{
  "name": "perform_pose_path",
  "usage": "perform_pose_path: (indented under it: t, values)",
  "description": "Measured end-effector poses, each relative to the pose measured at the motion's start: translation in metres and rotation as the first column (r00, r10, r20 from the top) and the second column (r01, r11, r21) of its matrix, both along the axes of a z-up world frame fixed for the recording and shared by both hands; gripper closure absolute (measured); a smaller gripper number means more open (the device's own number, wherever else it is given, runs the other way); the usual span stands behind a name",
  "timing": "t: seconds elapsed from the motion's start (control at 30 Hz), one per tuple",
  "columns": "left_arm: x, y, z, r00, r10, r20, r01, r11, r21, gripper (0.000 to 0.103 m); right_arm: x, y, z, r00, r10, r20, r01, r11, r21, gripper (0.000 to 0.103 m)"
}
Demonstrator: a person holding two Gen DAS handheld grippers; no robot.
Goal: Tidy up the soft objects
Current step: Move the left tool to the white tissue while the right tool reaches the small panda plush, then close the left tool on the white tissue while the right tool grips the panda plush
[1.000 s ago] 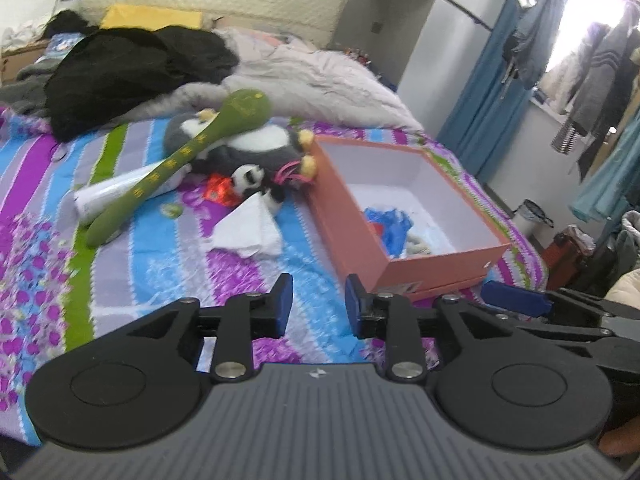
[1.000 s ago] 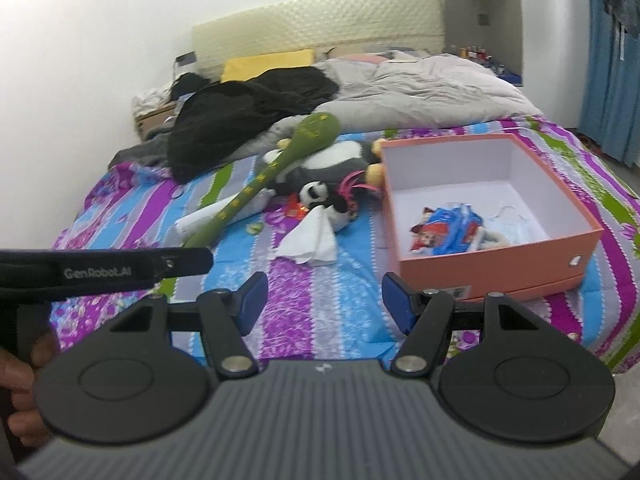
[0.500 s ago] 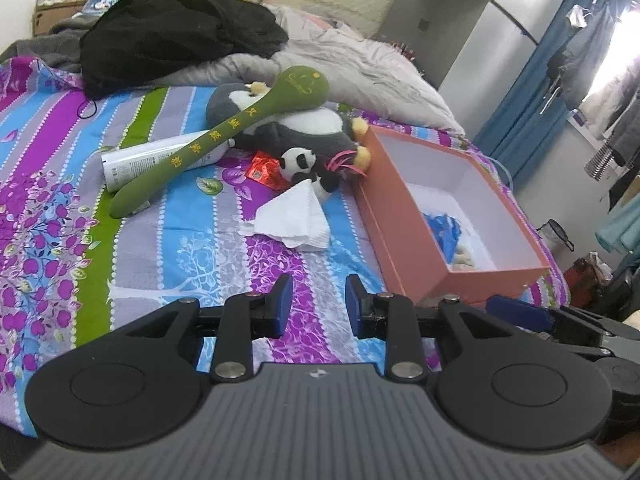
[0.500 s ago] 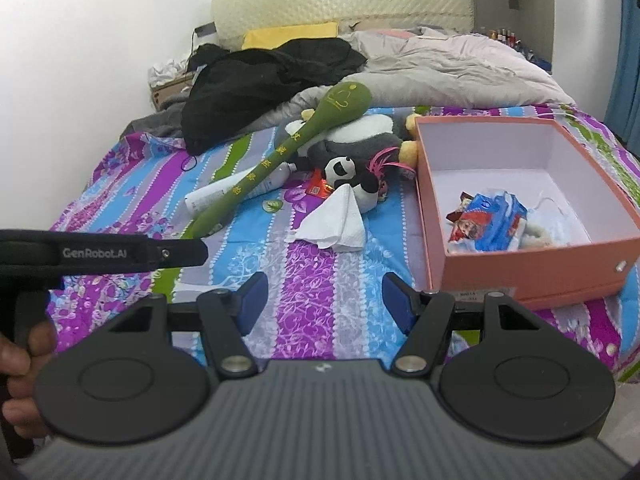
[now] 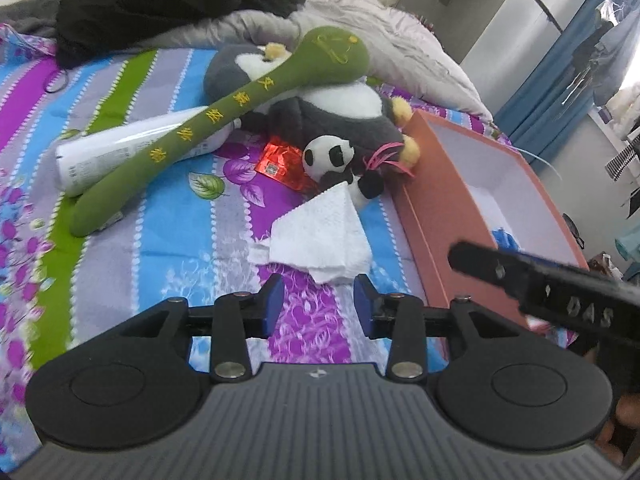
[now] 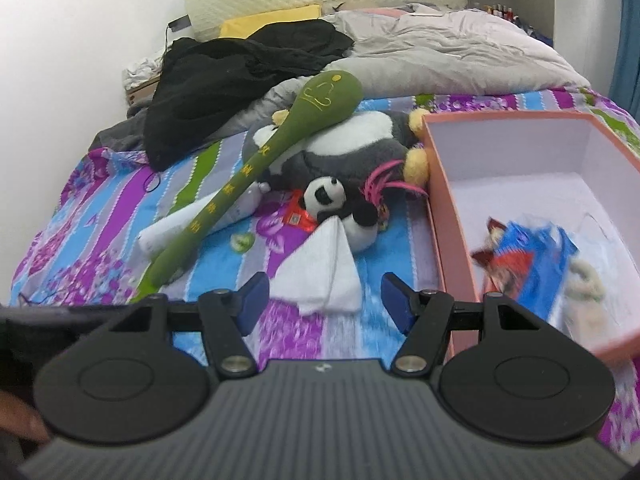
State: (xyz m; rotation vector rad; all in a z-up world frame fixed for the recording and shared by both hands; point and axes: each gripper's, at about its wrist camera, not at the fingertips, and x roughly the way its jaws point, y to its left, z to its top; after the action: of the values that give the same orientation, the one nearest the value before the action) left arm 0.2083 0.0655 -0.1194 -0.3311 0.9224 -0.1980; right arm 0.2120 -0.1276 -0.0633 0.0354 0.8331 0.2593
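Observation:
A white folded cloth [image 5: 320,236] lies on the striped bedspread just beyond both grippers; it also shows in the right wrist view [image 6: 324,276]. Behind it lie a small panda plush [image 5: 334,158], a big grey-white penguin plush [image 5: 340,108] and a long green plush stick [image 5: 224,116]. An orange box [image 6: 444,216] with a blue packet [image 6: 532,256] inside stands to the right. My left gripper [image 5: 319,306] is open and empty just short of the cloth. My right gripper [image 6: 326,300] is open and empty, its jaws either side of the cloth's near edge.
A white tube [image 5: 132,148] lies under the green stick. A red foil packet [image 5: 280,164] lies by the panda. Black clothes [image 6: 240,64] and a grey duvet [image 6: 448,56] are piled at the back. The right gripper's body [image 5: 552,284] crosses the left wrist view.
Both grippers have moved forward and down toward the white cloth. The left gripper's jaws have opened wider. The objects on the bed have not moved.

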Motion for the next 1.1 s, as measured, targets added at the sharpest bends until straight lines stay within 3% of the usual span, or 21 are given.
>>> perform_pose_path:
  t: [0.27, 0.4, 0.57, 0.8, 0.9, 1.0, 1.07, 1.1]
  values:
    - [0.06, -0.009, -0.039, 0.999, -0.015, -0.045, 0.013, 0.999, -0.051, 0.058, 0.069, 0.001, -0.031, 0.998, -0.023, -0.054, 0.025, 0.999, 0.022, 0.051]
    - [0.079, -0.017, -0.055, 0.998, -0.032, -0.059, 0.028, 0.997, -0.067, 0.044, 0.093, 0.0, -0.044, 0.997, -0.028, -0.076, 0.029, 0.999, 0.021, 0.057]
    - [0.1, -0.026, -0.072, 0.998, -0.032, -0.061, 0.027, 0.996, -0.082, 0.043, 0.119, 0.001, -0.058, 0.995, -0.042, -0.087, 0.043, 0.999, 0.011, 0.057]
    - [0.126, -0.037, -0.095, 0.995, -0.022, -0.101, 0.019, 0.999, -0.031, 0.043, 0.147, 0.003, -0.083, 0.992, -0.052, -0.115, 0.053, 0.999, 0.0, 0.058]
    - [0.13, -0.042, -0.104, 0.994, -0.025, -0.104, 0.024, 1.0, -0.014, 0.044, 0.154, 0.0, -0.092, 0.988, -0.068, -0.14, 0.069, 0.998, -0.002, 0.067]
    - [0.131, -0.046, -0.105, 0.995, -0.03, -0.09, 0.032, 0.999, 0.016, 0.049, 0.153, 0.003, -0.098, 0.987, -0.062, -0.15, 0.061, 0.998, -0.006, 0.07]
    - [0.13, -0.048, -0.105, 0.996, -0.022, -0.091, 0.026, 0.998, 0.05, 0.063, 0.151, 0.003, -0.099, 0.988, -0.06, -0.143, 0.058, 0.998, -0.013, 0.072]
    - [0.131, -0.047, -0.105, 0.996, -0.016, -0.093, 0.021, 0.998, 0.057, 0.075, 0.151, 0.003, -0.098, 0.988, -0.062, -0.143, 0.061, 0.998, -0.012, 0.073]
